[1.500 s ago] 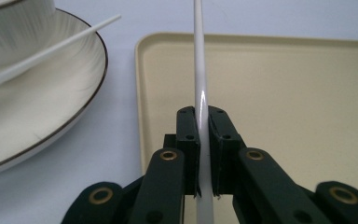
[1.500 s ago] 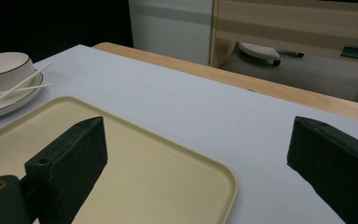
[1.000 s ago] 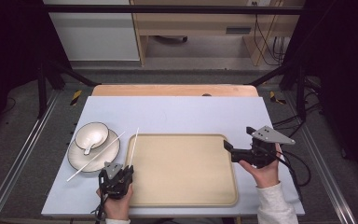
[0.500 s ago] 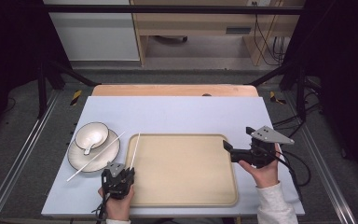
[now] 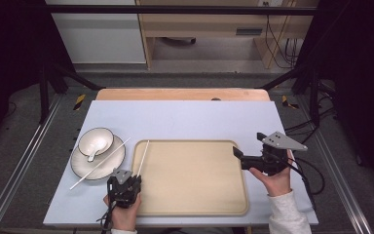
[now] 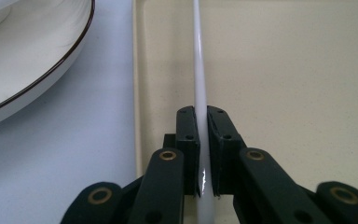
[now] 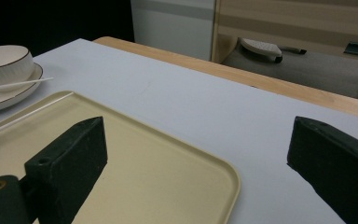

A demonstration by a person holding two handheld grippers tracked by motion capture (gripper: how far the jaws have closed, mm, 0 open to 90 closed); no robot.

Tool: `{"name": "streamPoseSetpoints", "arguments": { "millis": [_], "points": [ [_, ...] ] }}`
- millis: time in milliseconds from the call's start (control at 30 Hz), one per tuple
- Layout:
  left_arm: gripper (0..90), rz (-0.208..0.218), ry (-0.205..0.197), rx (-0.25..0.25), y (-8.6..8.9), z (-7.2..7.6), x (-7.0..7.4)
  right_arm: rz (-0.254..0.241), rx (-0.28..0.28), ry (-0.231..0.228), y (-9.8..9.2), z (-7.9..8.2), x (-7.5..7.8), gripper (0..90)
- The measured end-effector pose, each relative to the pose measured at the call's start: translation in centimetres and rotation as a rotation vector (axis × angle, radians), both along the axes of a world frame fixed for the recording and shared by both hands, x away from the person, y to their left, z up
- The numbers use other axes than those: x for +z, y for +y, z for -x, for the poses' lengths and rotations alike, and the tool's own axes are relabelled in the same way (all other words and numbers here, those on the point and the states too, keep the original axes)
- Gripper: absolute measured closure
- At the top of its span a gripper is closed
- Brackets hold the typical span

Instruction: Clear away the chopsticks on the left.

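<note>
My left gripper [image 5: 128,181] is shut on a white chopstick [image 5: 142,157] near its close end. The stick points away from me, along the inside of the beige tray's [image 5: 190,204] left rim. In the left gripper view the chopstick [image 6: 199,56] runs straight up between the shut jaws of the left gripper [image 6: 203,119], low over the tray [image 6: 284,70]. A second chopstick [image 5: 100,163] lies slanted across the plate [image 5: 85,168]. My right gripper [image 5: 238,157] hovers open at the tray's right edge, holding nothing; the right gripper [image 7: 200,149] looks across the tray [image 7: 158,182].
A white bowl [image 5: 96,141] with a spoon in it sits on the dark-rimmed plate, left of the tray. The plate's edge [image 6: 32,56] is close on the left of my left gripper. The bowl [image 7: 4,63] appears far off in the right gripper view.
My left gripper has edged a little to the right with the chopstick, bringing it over the tray's left rim. The right gripper has stayed put.
</note>
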State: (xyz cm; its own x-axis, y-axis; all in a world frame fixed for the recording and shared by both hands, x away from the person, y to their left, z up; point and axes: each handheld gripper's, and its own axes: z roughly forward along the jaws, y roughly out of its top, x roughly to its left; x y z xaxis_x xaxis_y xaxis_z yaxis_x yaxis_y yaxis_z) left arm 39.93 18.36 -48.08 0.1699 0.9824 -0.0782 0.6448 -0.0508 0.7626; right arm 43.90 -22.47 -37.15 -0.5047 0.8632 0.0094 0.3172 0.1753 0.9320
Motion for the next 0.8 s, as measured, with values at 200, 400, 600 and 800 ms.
{"name": "streamPoseSetpoints", "arguments": {
  "millis": [200,400,600,800],
  "points": [
    [82.4,-0.003,0.002,-0.003,0.0,0.0,0.1,-0.001,0.002,-0.001,-0.1,0.0,0.1,5.2],
    [79.9,0.006,-0.012,-0.015,0.1,0.0,0.6,-0.003,0.003,-0.004,-0.2,0.1,0.1,5.2],
    [68.8,0.041,-0.065,-0.085,0.5,-0.1,2.3,-0.014,-0.002,-0.010,-0.4,0.2,0.3,5.1],
    [58.1,0.081,-0.144,-0.194,1.4,-0.3,4.7,-0.030,-0.008,-0.015,-0.7,0.5,0.6,5.1]
  ]
}}
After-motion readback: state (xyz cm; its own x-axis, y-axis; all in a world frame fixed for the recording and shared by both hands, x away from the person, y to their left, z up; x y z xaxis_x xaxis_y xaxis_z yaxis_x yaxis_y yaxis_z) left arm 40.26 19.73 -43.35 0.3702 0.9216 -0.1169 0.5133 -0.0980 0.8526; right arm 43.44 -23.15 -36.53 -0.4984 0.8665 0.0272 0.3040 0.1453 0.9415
